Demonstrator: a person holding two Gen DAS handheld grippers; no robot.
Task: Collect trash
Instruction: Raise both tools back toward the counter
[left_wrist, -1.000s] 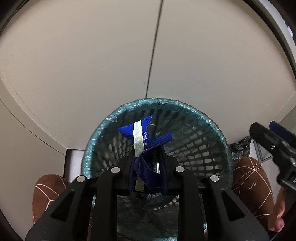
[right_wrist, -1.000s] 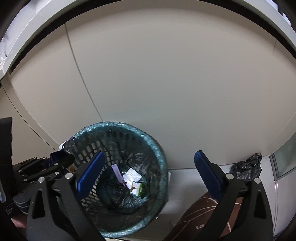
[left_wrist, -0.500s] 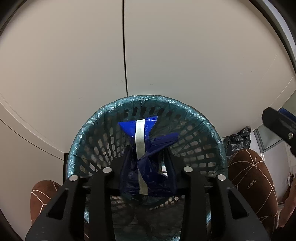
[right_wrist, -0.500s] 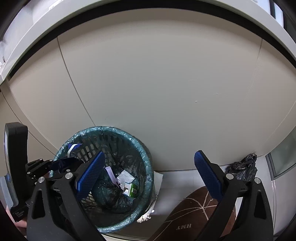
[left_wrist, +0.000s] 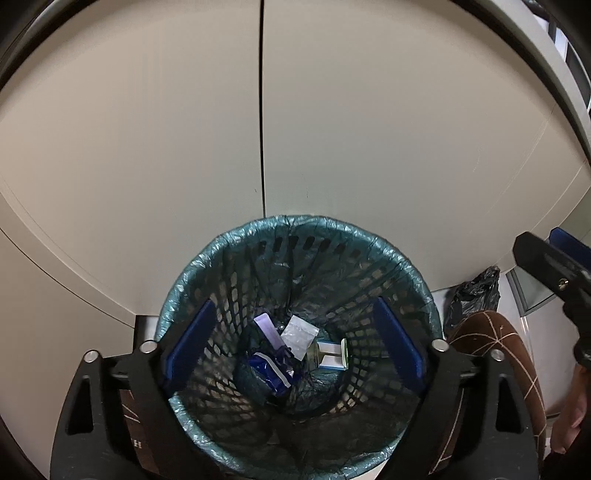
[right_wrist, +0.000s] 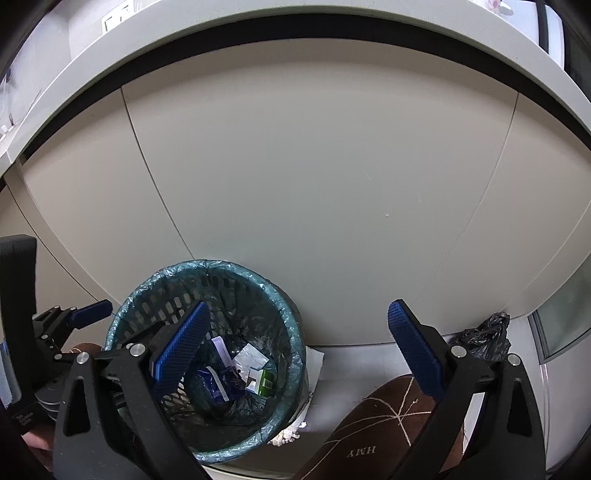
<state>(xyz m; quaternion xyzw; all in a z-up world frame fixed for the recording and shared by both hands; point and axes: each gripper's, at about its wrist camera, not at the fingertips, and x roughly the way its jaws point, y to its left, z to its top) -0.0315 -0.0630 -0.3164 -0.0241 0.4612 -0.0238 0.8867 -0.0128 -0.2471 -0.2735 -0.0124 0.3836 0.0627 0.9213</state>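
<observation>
1. Left claw, in the left wrist view, hangs directly over the bin with its jaws opening wide and nothing between the blue pads. Pointing steeply down into the bin's mouth makes sense for a drop: anything let go there falls inside rather than onto the floor.
2. Deep in the bin lies the blue wrapper with its white stripe, at the bottom and a little left of centre. It rests loose on the bin's liner, clear of both pads, so this piece of trash looks delivered.
3. Beside the wrapper in the bin sit a pale purple slip, a clear crinkled packet and a green-edged carton, all heaped where the liner funnels them.
4. Right of the bin, against the cupboard, a knotted black bag rests on the floor, and a brown slipper shows just beside the bin.
5. Right claw, in the right wrist view, is spread wide and empty, held to the right of the bin and not over its middle, probably kept clear of the drop.
6. From this side the bin stands close against the cupboard, with the left claw at the bin's left rim and the wrapper down inside.
7. The black bag lies well right of the bin, the slipper nearer.
</observation>
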